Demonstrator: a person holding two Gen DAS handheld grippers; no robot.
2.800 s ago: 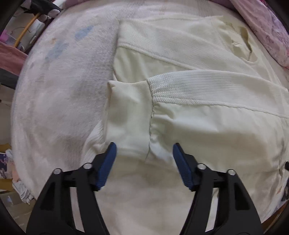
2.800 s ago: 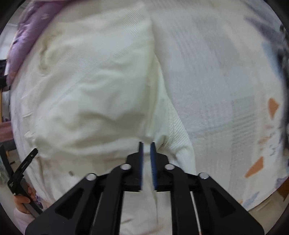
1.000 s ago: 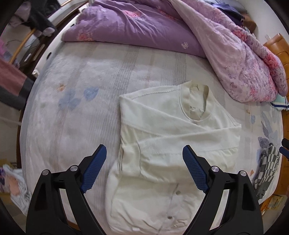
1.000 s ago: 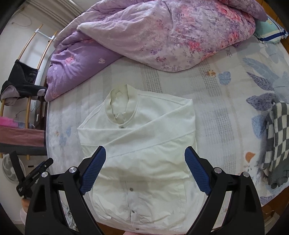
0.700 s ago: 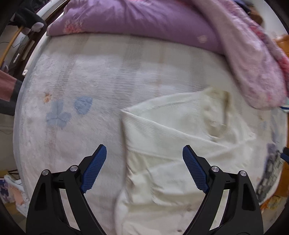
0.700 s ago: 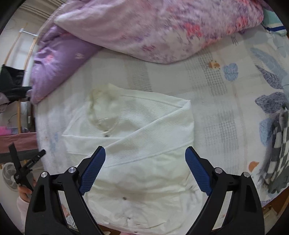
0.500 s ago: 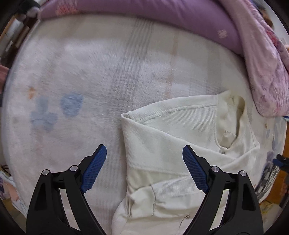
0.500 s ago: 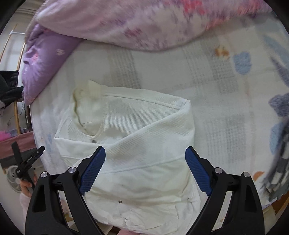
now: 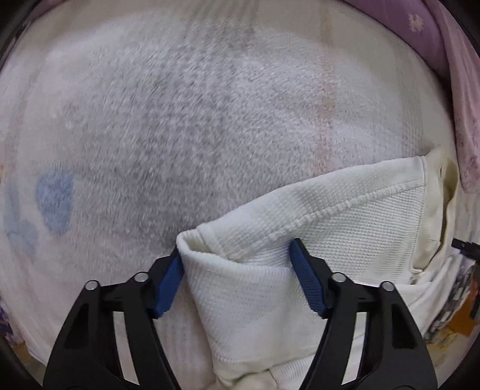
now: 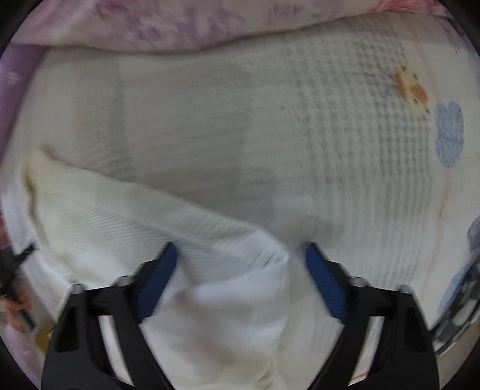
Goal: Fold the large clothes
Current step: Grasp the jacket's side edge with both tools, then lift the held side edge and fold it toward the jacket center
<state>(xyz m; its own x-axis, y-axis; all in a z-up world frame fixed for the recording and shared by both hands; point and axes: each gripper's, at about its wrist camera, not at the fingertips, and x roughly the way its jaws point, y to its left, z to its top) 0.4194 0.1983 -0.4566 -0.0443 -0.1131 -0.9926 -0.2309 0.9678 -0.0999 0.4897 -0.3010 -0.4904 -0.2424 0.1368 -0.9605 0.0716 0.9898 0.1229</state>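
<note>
Both tongs gape wide over the bed (image 9: 180,120). The left tongs (image 9: 237,279) straddle a shoulder corner of the jacket (image 9: 345,222), lower right; the right tongs (image 10: 240,276) straddle another corner, lower left.

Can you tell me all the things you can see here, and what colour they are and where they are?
jacket: one, cream white, on the bed, its two top corners between the grippers' open jaws
bed cover: one, pale grey-white with blue and orange shapes, under the jacket
quilt: one, pink and purple with flowers, along the far edge of the bed
checked cloth: one, dark and white, at the right edge, blurred
left gripper: one, black with blue pads, open
right gripper: one, black with blue pads, open
</note>
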